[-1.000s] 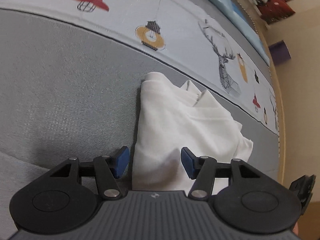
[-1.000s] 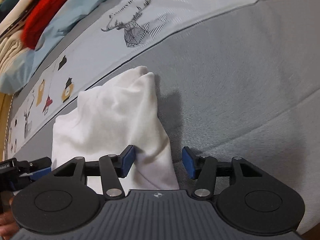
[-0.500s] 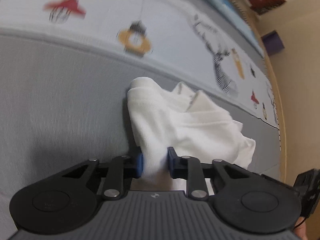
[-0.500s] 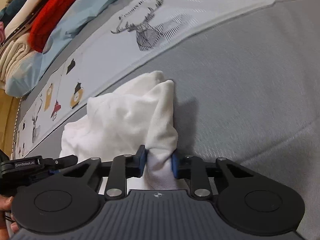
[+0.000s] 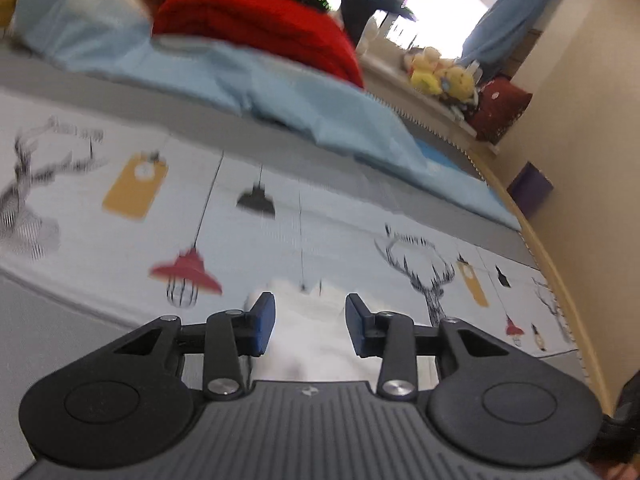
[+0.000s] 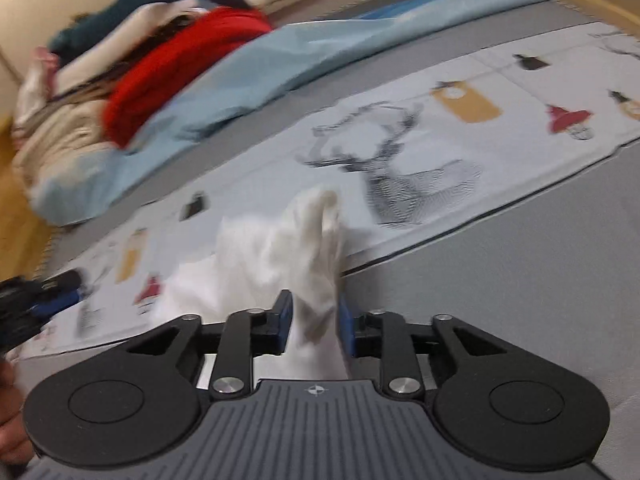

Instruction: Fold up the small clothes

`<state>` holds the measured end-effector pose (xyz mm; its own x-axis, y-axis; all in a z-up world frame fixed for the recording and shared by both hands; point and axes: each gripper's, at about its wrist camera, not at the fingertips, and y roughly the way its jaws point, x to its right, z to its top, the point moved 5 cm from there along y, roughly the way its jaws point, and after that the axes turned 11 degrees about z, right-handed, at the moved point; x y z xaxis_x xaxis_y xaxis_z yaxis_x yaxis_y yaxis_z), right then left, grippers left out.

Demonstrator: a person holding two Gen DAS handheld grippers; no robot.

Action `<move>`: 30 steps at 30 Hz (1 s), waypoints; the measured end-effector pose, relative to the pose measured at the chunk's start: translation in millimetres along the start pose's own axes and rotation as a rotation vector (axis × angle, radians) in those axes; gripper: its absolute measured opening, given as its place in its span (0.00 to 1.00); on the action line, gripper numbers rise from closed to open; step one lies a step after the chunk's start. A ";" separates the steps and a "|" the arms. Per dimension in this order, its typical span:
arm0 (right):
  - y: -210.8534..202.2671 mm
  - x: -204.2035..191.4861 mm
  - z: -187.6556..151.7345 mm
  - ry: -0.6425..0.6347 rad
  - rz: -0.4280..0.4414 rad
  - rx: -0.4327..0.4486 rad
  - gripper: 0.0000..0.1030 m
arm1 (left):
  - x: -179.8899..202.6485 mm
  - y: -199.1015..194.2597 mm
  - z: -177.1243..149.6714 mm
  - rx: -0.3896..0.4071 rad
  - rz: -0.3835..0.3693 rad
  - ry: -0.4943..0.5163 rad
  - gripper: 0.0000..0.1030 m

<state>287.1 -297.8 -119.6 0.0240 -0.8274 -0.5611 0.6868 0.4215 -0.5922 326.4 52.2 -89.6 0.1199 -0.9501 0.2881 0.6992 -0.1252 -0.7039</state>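
Observation:
A small white garment (image 6: 280, 256) lies bunched on the bed, across the edge between the grey sheet and the printed cloth. My right gripper (image 6: 314, 326) has its jaws partly parted with a fold of the garment between them. In the left wrist view the garment (image 5: 310, 332) shows as a white blur between the parted blue pads of my left gripper (image 5: 310, 322), which is open. The left gripper also shows at the left edge of the right wrist view (image 6: 36, 306).
A printed cloth with deer and lamps (image 5: 280, 236) covers the bed's middle, on a grey sheet (image 6: 520, 280). Behind it lie a light blue blanket (image 5: 240, 80) and a red garment (image 5: 256, 20). Stuffed toys (image 5: 440, 72) sit on the sill. A beige wall (image 5: 592, 120) is at right.
Both grippers were shut on the white garment half a second ago. Now both have opened, the left wider. Both have tilted up, so the far side of the bed shows.

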 end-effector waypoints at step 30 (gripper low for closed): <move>-3.0 16.6 -57.5 -0.200 -0.123 -0.352 0.32 | 23.4 11.4 -143.5 -0.411 0.129 0.642 0.34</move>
<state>243.7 -291.4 -160.4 0.1214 -0.9205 -0.3714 0.4036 0.3876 -0.8288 236.0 -12.4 -184.1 -0.3374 -0.9282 -0.1571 0.3750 0.0206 -0.9268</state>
